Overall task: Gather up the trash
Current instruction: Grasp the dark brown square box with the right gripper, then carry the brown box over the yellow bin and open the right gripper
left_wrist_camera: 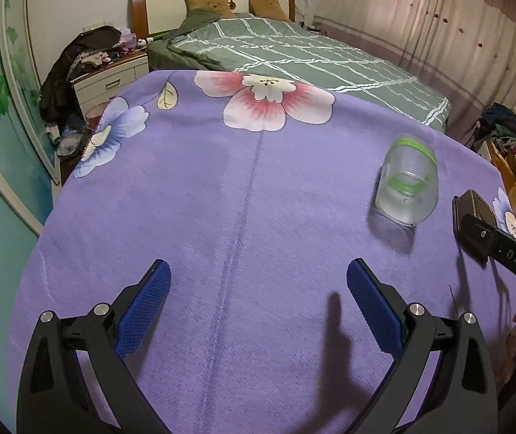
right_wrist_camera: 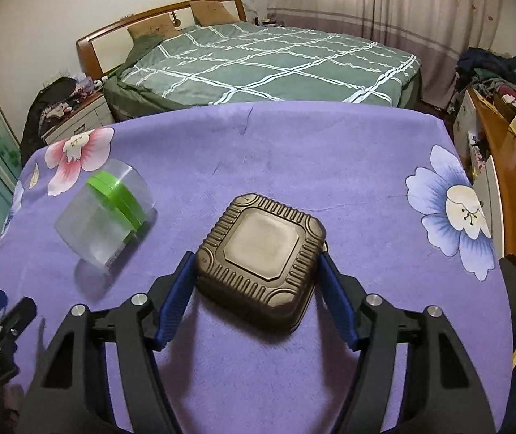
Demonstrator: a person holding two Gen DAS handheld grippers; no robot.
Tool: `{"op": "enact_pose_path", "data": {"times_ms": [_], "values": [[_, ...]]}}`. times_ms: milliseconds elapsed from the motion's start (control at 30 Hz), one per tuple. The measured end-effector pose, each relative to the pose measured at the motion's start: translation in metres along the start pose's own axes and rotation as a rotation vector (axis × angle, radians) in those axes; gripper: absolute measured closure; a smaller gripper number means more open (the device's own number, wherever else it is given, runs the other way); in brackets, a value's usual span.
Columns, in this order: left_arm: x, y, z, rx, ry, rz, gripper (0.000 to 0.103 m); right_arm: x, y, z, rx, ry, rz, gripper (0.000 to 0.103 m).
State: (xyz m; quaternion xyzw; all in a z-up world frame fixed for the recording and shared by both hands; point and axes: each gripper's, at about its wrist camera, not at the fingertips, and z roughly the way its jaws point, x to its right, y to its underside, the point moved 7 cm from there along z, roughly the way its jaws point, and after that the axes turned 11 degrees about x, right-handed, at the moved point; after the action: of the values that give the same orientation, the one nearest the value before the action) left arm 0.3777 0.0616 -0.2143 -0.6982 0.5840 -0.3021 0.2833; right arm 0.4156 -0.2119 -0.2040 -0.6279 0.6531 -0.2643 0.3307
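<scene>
Jaws clamp brown box (right_wrist_camera: 259, 253), underside hidden.

Bedroom: a wooden-headboard bed (right_wrist_camera: 258, 68) under green checked bedding is seen, pale curtains (right_wrist_camera: 402, 7) drawn, a cluttered nightstand (left_wrist_camera: 113, 76) beside.

Left gripper (left_wrist_camera: 258, 278), black frame with blue textured pads: jaws wide apart, nothing between them, tilted down over the purple flowered blanket (left_wrist_camera: 258, 199). Tips hang above the blanket's centre crease, near its closer edge.

Right gripper (right_wrist_camera: 256, 264), same build: jaws set on either side of the brown ribbed square plastic box (right_wrist_camera: 261, 249), blue pads at its two opposite sides, left pad (right_wrist_camera: 182, 278) against the box wall, right pad (right_wrist_camera: 330, 282) at the other wall. It angles downward, right of the left gripper.
</scene>
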Motion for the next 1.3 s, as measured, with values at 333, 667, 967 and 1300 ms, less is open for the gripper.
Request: {"op": "enact_pose_path", "data": {"times_ms": [333, 667, 967, 1300], "values": [[0.002, 0.001, 0.001, -0.004, 0.008, -0.003, 0.006, 0.020, 0.010, -0.062, 0.026, -0.026, -0.012, 0.039], [0.002, 0.001, 0.001, -0.002, 0.008, -0.001, 0.006, 0.161, 0.051, -0.162, 0.099, 0.178, 0.154, 0.038], [0.002, 0.002, -0.001, -0.003, 0.007, 0.001, 0.006, 0.292, 0.106, -0.210, 0.075, 0.421, 0.326, 0.037], [0.003, 0.002, -0.002, -0.002, 0.006, 0.012, 0.006, 0.253, 0.082, -0.188, 0.090, 0.330, 0.272, 0.030]]}}
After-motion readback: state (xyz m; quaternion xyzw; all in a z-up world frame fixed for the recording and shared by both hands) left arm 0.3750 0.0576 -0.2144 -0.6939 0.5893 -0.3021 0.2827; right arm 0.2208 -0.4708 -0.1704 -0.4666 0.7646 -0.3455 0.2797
